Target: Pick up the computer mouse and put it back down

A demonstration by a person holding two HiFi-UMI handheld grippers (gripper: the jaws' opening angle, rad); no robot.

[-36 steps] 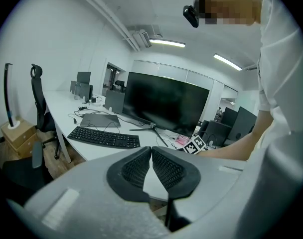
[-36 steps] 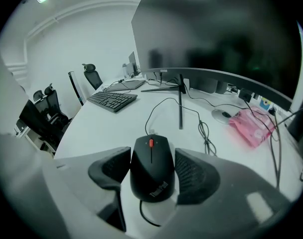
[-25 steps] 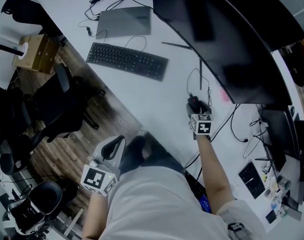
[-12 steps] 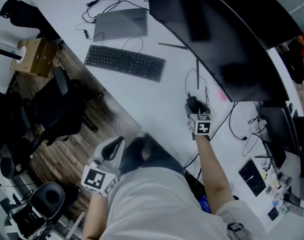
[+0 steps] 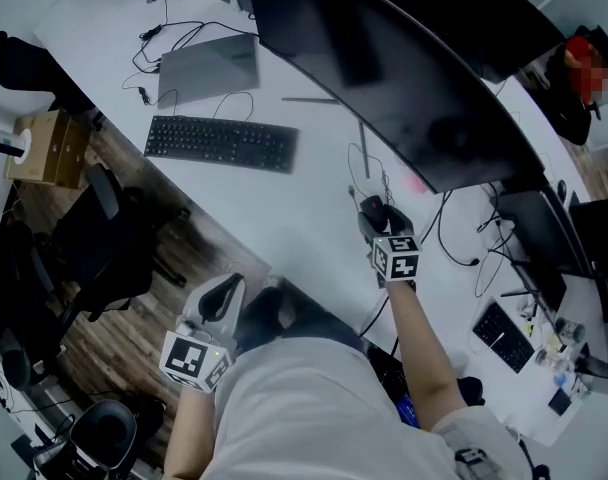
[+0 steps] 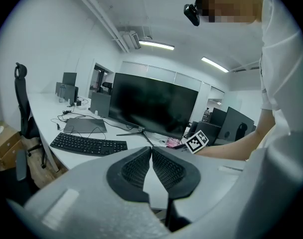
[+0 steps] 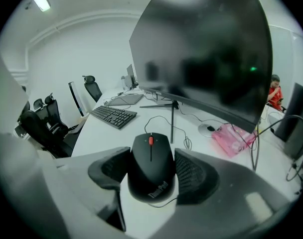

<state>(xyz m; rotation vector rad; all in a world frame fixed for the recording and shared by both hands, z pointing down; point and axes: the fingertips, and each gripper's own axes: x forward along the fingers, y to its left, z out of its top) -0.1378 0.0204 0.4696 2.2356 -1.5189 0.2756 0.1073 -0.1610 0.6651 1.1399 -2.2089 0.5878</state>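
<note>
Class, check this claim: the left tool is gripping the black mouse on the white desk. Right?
No. The right tool is gripping the black mouse on the white desk, as the right gripper view shows. The left tool is shut on nothing.

left of mouse (image 7: 150, 166): bare desk (image 7: 94, 131) up to keyboard (image 7: 114, 116) | beyond mouse: cable loop (image 7: 160, 119), monitor stand (image 7: 172, 126) | right of mouse: pink packet (image 7: 234, 136)

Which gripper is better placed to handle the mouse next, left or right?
Right. The right gripper has the mouse between its jaws; the left gripper is shut, empty, held off the desk.
</note>
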